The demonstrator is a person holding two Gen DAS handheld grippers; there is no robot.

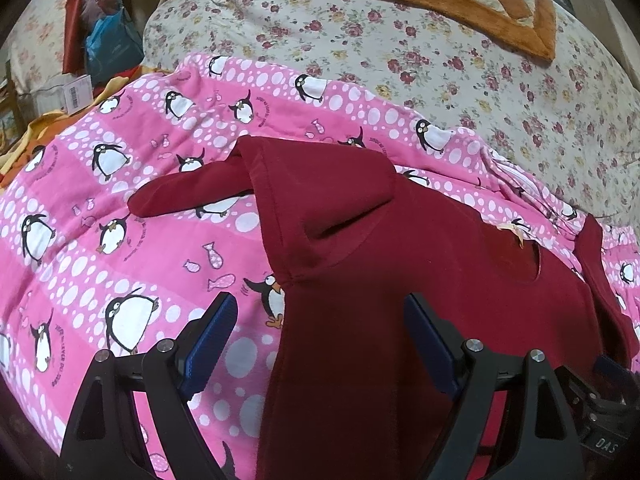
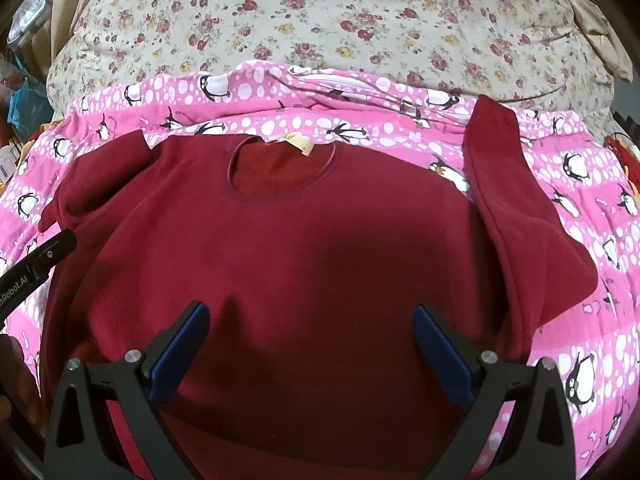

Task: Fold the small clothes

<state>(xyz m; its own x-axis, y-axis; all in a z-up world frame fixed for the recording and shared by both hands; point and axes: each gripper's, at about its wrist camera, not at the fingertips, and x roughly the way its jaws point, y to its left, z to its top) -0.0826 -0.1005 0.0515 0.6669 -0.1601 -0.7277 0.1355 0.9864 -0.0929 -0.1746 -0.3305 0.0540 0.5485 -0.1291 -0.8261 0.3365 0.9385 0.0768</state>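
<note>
Maroon sweater lies front up on a pink penguin-print blanket spread over a floral bedcover. Only the right wrist view shows the round neckline with its tan label and the right sleeve stretched toward the bedcover. Only the left wrist view shows the left sleeve bent across the blanket, an orange checked cushion, and a blue bag with clutter beside the bed. Left claw and right claw both stand spread apart above the sweater, gripping nothing.
</note>
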